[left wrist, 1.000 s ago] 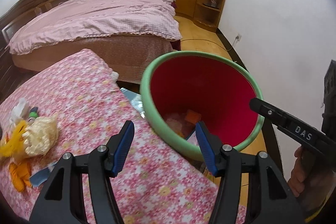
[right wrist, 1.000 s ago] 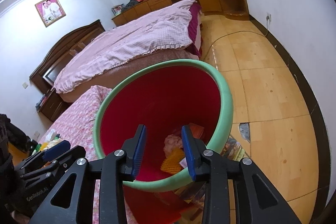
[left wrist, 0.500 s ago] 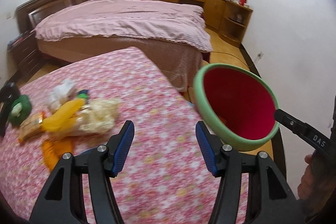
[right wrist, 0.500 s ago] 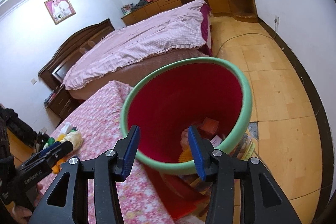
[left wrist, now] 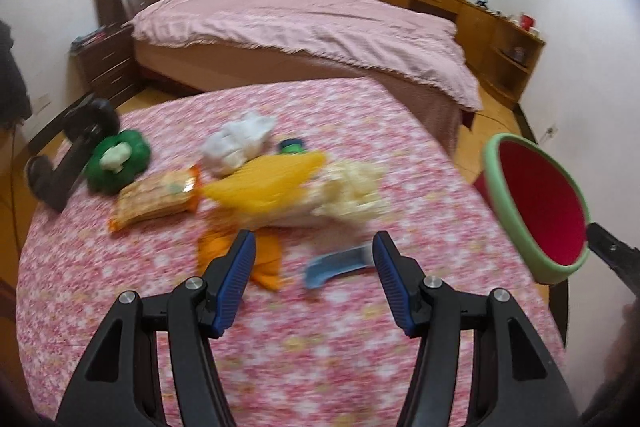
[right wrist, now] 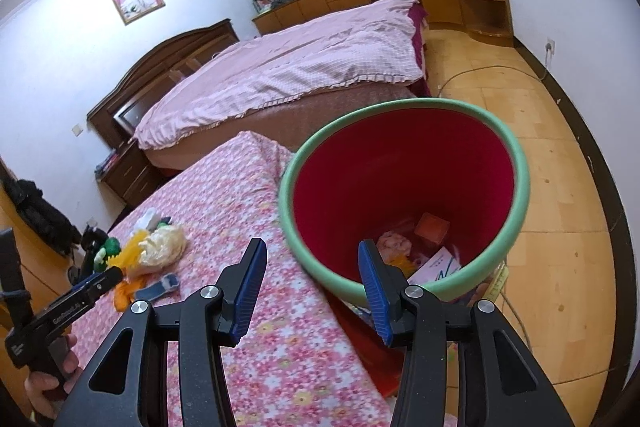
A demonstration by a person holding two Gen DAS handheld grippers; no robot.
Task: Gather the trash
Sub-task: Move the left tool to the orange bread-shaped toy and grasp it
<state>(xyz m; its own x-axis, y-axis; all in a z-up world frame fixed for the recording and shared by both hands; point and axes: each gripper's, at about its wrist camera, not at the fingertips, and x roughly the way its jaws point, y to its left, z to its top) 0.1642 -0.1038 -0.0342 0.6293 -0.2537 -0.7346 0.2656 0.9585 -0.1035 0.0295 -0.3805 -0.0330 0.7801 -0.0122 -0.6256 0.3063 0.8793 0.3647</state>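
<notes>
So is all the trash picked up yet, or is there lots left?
Some is done: the red bin already has a few wrappers and papers at its bottom. Nothing is in hand right now; the left gripper and right gripper are both open and empty. Left on the flowery table: a yellow bag, white tissue, snack packet, green wrapper and a blue piece.

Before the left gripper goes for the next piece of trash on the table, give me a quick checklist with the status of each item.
1. Left hand-held gripper open and empty: ok.
2. Right hand-held gripper open and empty: ok.
3. Trash within view: blue strip and orange scrap lie just ahead: ok.
4. Sharp view of the pile: blurred, not ok.
5. Red bin has room: ok.
6. Gripper height above the floral tablecloth: cannot tell.
</notes>
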